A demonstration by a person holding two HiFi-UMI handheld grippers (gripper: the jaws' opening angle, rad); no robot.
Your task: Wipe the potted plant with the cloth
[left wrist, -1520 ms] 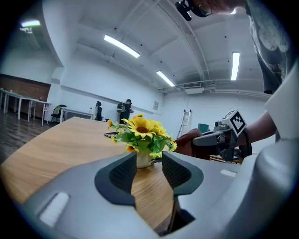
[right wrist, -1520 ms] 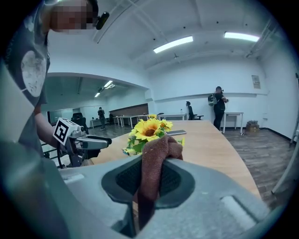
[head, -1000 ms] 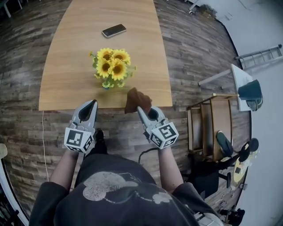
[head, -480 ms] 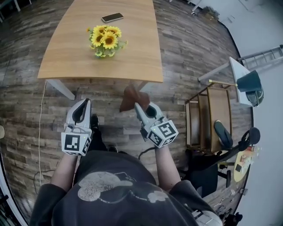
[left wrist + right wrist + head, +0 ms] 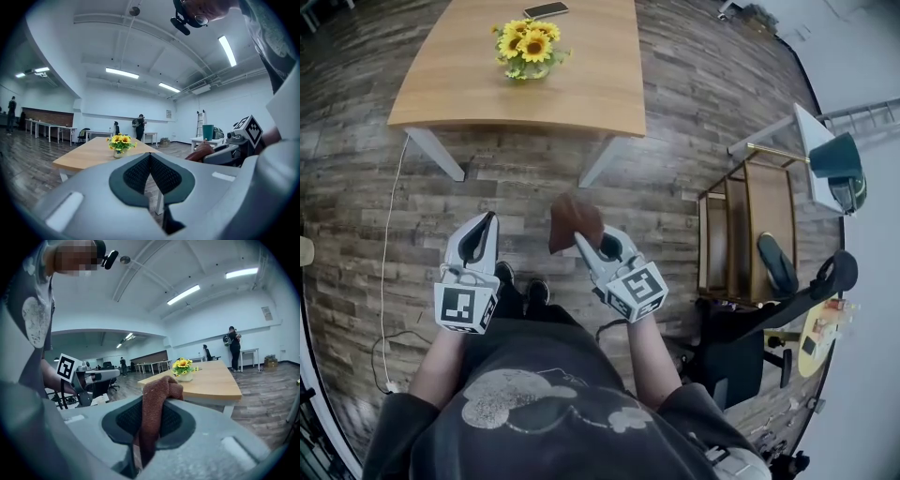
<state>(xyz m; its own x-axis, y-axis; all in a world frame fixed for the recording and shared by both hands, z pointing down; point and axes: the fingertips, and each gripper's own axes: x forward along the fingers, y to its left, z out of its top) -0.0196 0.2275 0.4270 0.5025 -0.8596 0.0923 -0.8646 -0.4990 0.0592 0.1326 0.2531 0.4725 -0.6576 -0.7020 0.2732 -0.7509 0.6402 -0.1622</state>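
- Head view: my left hand-held gripper [image 5: 487, 217] sits at 9 o'clock over the wooden floor [image 5: 694, 141], with its jaws together and nothing in them. My right hand-held gripper [image 5: 580, 246] is near the middle, clamped on the brown cloth [image 5: 572, 223], which bunches up past its tips. The potted plant [image 5: 528, 47] stands on the desk [image 5: 581, 89] at 11 o'clock, well apart from both. A phone [image 5: 546, 9] lies just beyond it at 12.
- Left gripper view: the jaws meet with no gap and hold nothing. The potted plant [image 5: 120, 144] is on the desk [image 5: 86, 158] at about 11 o'clock beyond them. The cloth [image 5: 201, 152] shows at 3 o'clock.
- Right gripper view: the jaws pinch the cloth [image 5: 157, 408], which folds over their tips. The potted plant [image 5: 183, 369] stands at 1 o'clock on the desk [image 5: 213, 380].
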